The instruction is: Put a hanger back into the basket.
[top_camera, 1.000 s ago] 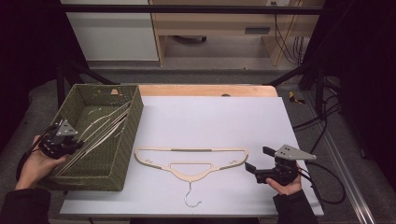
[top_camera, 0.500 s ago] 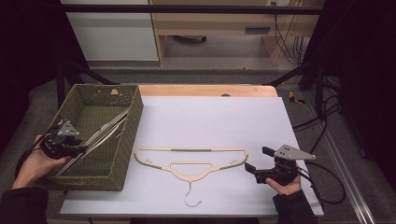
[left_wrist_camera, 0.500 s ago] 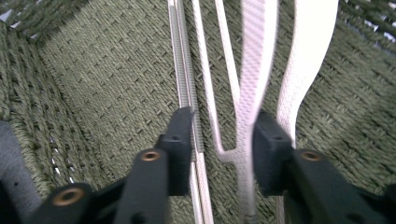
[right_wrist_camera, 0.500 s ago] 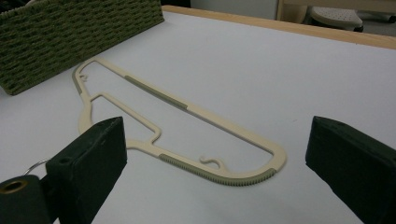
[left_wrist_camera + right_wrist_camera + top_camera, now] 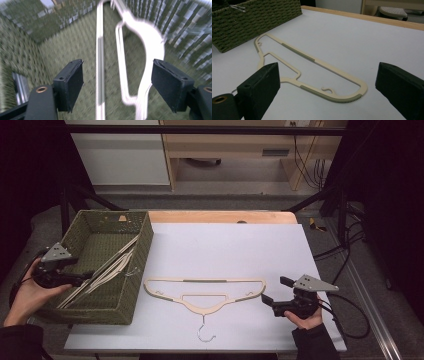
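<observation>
Black pads of my left gripper (image 5: pixel 82 278) have just been opening over the woven basket (image 5: pixel 134 270) at the table's left edge; they now stand apart with nothing pressed between them, though the cream hangers in the basket (image 5: pixel 140 72) run up between the jaws in the left gripper view. That bundle lies slantwise, from the basket's near left corner up toward its right wall. I make out at least two hangers there, but the blur hides the exact count.

My right gripper (image 5: pixel 267 300) rests near the table's near right corner, jaws wide apart and holding nothing. One cream hanger on the table (image 5: pixel 205 292) lies just to its left, its long axis parallel to the near edge, its metal hook (image 5: pixel 204 334) pointing at that edge. Its rounded right end sits just ahead of my right gripper's jaws, so I judge that hand far nearer for the next pick.
</observation>
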`<state>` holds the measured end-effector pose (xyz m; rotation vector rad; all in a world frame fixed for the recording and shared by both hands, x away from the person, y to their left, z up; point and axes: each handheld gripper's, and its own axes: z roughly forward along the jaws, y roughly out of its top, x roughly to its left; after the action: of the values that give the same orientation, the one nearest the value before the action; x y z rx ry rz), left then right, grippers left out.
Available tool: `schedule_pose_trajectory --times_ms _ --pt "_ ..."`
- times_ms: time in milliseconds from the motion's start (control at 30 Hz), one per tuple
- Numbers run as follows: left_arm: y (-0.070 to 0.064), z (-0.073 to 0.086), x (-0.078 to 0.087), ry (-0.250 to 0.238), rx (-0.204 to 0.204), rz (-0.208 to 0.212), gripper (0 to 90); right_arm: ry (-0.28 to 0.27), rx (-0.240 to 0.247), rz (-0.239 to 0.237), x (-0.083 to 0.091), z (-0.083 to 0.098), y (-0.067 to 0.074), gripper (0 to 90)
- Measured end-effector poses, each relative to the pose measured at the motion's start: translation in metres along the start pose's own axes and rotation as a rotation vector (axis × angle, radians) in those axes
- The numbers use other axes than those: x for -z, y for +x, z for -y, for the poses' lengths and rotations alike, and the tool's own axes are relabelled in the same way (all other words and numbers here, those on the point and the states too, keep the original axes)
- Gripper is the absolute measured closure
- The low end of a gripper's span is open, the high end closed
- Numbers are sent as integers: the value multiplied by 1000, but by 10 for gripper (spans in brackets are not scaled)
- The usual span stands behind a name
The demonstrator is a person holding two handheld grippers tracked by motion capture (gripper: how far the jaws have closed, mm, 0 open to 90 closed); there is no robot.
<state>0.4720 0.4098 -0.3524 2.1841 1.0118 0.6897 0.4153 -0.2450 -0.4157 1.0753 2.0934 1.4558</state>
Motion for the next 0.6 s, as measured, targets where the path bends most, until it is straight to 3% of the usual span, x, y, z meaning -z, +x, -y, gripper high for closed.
schedule_pose_trajectory --times_ms 100,233,400,600 --pt "-12 -8 12 -108 37 9 207 -6 6 -3 1 -3 2 62" --pt "-32 -18 22 -213 60 14 149 -21 16 -17 -1 -7 6 62" --pt "-63 -27 24 -290 94 41 114 -30 28 -29 -3 -12 11 63" --pt "-101 -30 14 -370 135 97 110 -36 36 -47 -8 -17 16 64"
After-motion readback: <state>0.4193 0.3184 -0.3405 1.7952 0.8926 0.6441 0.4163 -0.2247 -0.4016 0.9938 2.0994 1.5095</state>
